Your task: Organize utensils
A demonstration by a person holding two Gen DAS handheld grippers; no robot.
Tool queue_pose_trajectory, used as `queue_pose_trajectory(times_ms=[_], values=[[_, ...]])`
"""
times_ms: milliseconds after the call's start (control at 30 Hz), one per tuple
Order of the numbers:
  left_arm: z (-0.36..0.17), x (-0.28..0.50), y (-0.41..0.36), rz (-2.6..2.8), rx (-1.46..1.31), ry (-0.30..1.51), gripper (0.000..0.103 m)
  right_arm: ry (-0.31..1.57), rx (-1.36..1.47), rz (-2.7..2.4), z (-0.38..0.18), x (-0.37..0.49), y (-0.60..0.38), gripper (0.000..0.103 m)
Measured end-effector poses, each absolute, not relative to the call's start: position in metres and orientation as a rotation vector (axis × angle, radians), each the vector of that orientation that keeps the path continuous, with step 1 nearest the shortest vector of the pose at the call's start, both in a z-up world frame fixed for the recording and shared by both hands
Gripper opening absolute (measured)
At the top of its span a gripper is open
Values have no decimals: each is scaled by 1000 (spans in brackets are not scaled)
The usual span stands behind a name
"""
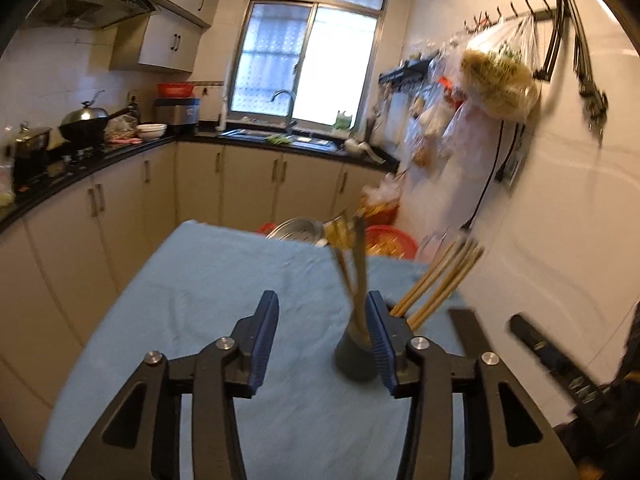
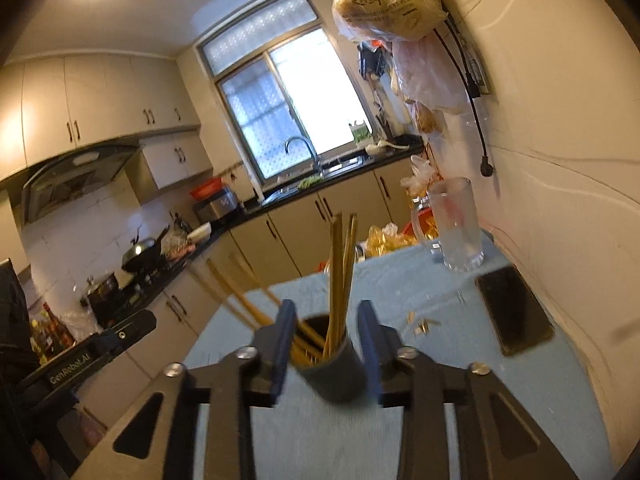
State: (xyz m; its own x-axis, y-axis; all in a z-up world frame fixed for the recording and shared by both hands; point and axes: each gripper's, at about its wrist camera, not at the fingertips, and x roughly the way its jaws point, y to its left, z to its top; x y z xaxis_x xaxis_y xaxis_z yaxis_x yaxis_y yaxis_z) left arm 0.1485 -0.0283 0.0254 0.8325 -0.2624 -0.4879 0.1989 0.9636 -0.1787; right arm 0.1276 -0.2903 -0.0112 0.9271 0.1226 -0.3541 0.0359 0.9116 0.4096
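A dark grey utensil holder (image 2: 334,368) stands upright on a table covered with a light blue cloth (image 1: 224,280), near the cloth's right side and close to a cream wall. Wooden chopsticks (image 2: 340,276) stick up out of the holder, and a second bundle of chopsticks (image 1: 440,280) leans out of it at a slant.

The right hand-held gripper (image 2: 326,350) has its blue-padded jaws spread, with the holder between them; a gap shows on each side, so the pads are not pressing it. The left hand-held gripper (image 1: 322,344) is also spread and grips nothing; the holder sits just inside its right-hand jaw, and whether that pad touches it cannot be told through the blur.

Further along the cloth, by the wall, stands an empty clear glass mug (image 2: 454,226). A dark phone (image 2: 514,308) lies flat beside the wall, nearer than the mug, and a few small scraps (image 2: 422,322) lie between it and the holder.

Beyond the table's far edge are a metal bowl (image 1: 298,230) and a red basin (image 1: 390,240). Beige cabinets under a black counter (image 1: 100,156) run along the left wall and under a bright window (image 1: 308,64), where a sink with a curved tap (image 1: 286,106) sits. A wok (image 1: 86,120) rests on the stove below a range hood (image 1: 92,0). On the right wall, plastic bags of food (image 1: 500,76) hang from a hook rail.
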Motion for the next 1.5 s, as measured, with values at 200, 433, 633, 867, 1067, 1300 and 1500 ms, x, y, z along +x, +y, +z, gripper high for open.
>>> queue_pose_trajectory(times_ms=[200,433,633,867,1067,1300,1500], values=[[15,100,-11,-149,-42,593,59,393,376,41,-3,70,-279,66],[19,63,-7,-88,11,614,69,408,329,20,3,26,-267,69],[28,51,-10,-78,23,587,71,410,297,16,5,15,-259,70],[30,47,-11,-84,34,579,72,399,282,14,6,12,-253,70],[27,48,-12,-88,36,587,72,405,273,20,7,14,-250,70],[26,49,-12,-84,39,589,72,400,257,22,7,17,-249,70],[26,49,-13,-89,46,593,72,398,249,21,7,17,-249,70]])
